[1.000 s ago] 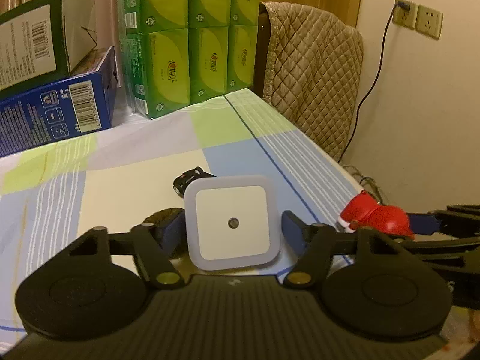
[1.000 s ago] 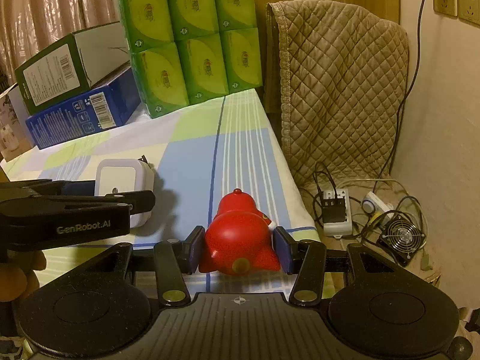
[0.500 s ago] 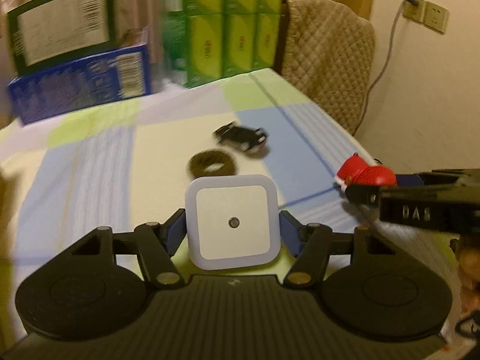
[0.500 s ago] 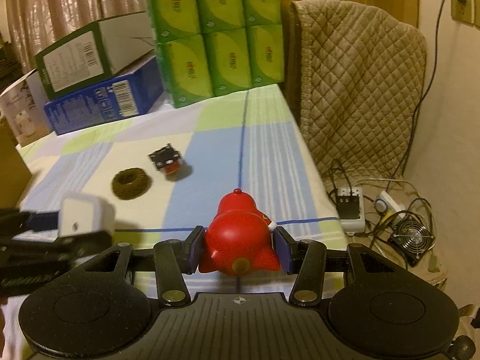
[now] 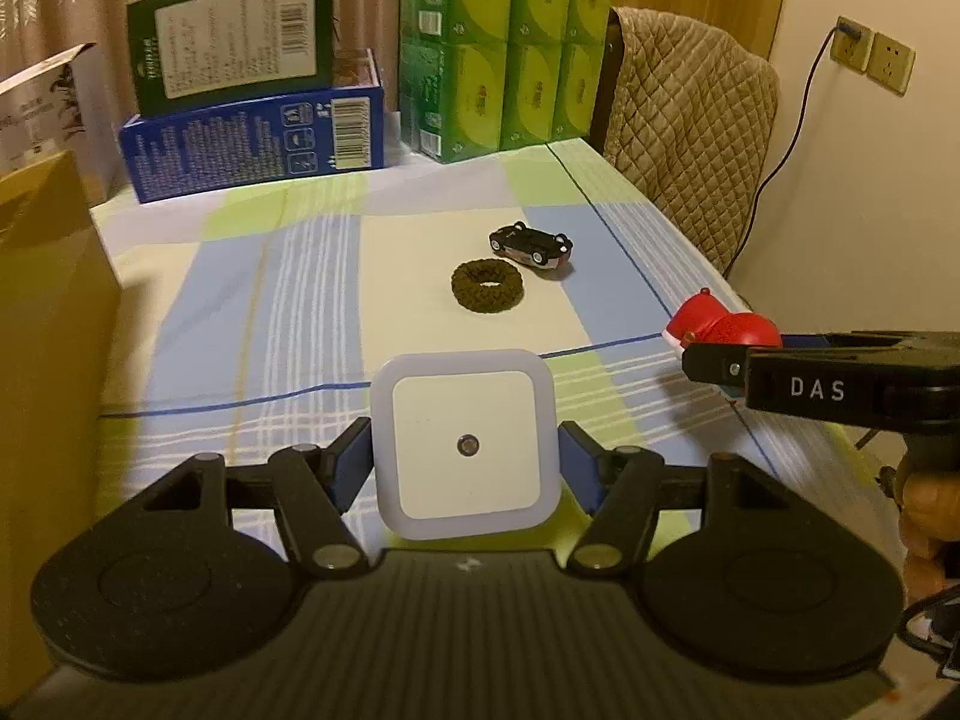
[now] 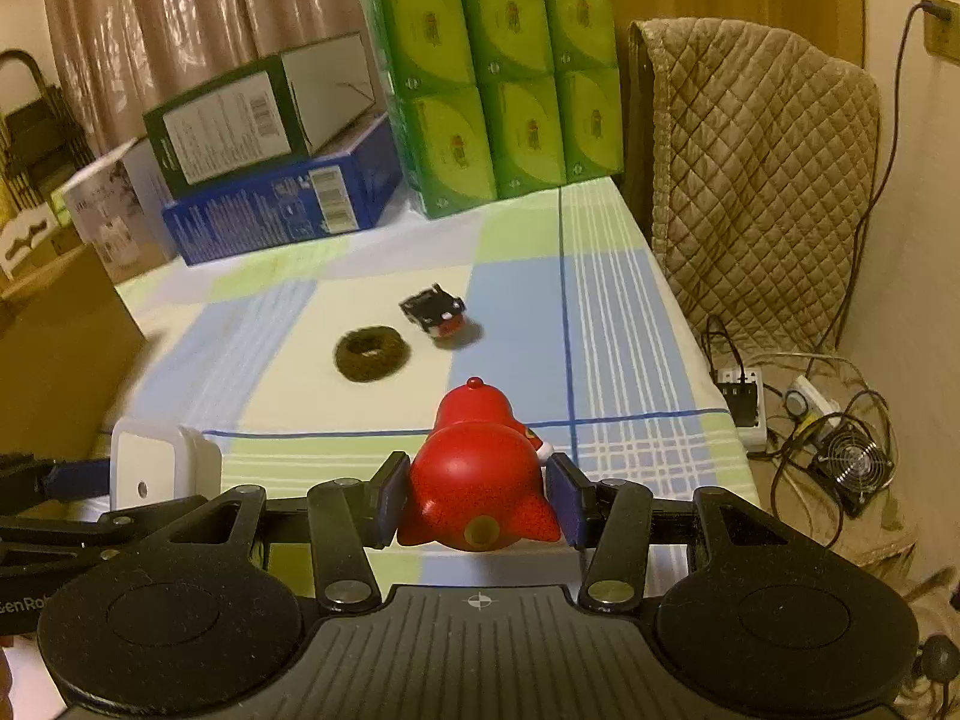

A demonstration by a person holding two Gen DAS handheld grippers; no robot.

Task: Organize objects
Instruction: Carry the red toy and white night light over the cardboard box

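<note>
I pulled both loads back and up off the bench (image 5: 252,324): the dark woven fabric ring (image 5: 487,287) and overturned black toy car (image 5: 530,245), earlier close ahead, now lie well beyond the square white plastic night-light (image 5: 467,445).

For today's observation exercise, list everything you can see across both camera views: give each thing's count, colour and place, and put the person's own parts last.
Square plastic night light: one, white, held above the near table.
Round toy figure: one, red, held above the near right table edge.
Upturned toy car: one, black, mid-table.
Fuzzy hair ring: one, dark brown, beside the car.
Tissue packs: six showing, green, stacked at the far edge.
Cardboard cartons: two, blue beneath green, far left.
Checked tablecloth: one, blue, green and cream.
Quilted chair cover: one, beige, right.
Small fan: one, black, floor.
Left gripper: black, gripping the night light.
Right gripper: black, gripping the figure.
</note>
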